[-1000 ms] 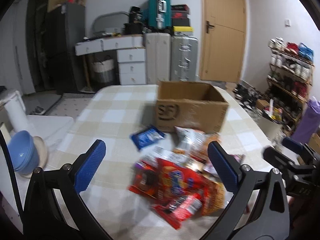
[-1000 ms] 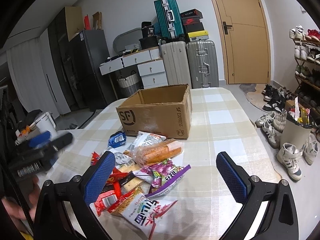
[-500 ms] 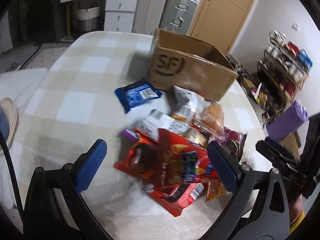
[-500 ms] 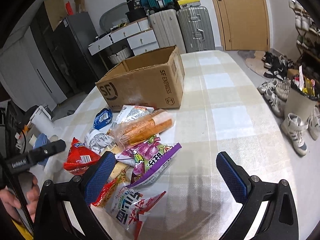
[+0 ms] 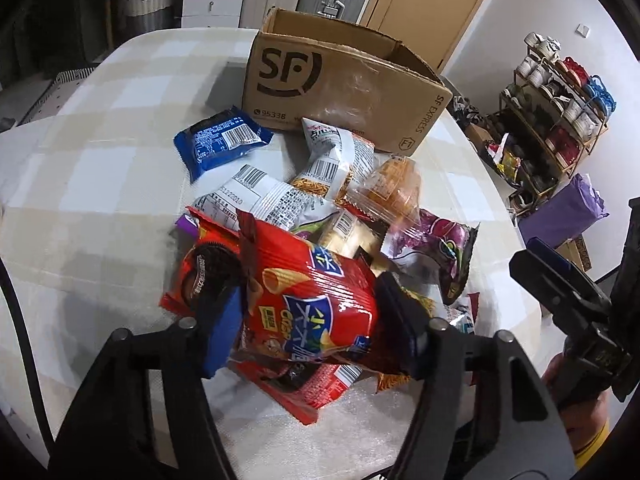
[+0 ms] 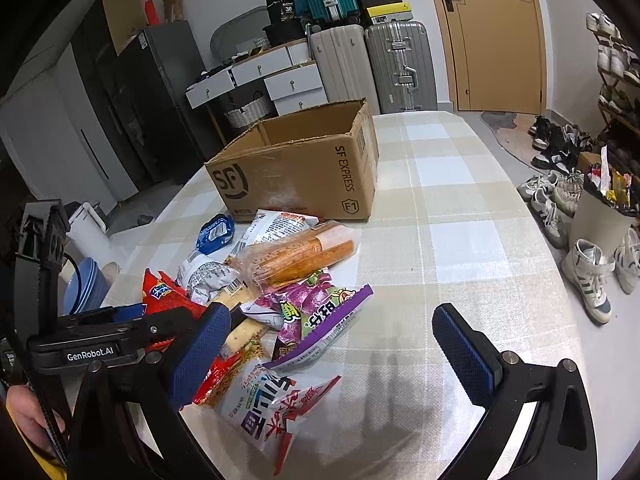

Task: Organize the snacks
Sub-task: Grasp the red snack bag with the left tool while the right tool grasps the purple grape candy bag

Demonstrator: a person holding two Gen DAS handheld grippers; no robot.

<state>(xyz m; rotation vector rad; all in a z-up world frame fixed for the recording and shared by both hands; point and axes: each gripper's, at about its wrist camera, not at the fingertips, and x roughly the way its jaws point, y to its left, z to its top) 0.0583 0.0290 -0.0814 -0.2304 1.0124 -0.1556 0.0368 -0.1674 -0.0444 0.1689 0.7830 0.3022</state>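
Red chip bag [image 5: 308, 300] between left tool [image 5: 310, 320] pads

I am looking into a lived-in home: a wooden shoe rack [image 5: 560, 100] crowded with trainers, ribbed silver hard-shell suitcases [image 6: 400, 64] stacked by a tan wooden door [image 6: 496, 32], white drawer units [image 6: 296, 84], and a beige checked cloth on the tabletop [image 6: 460, 216].

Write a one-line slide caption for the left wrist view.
Left gripper, jaws just closed, pinches a red chip bag atop the snack pile before an open cardboard box.
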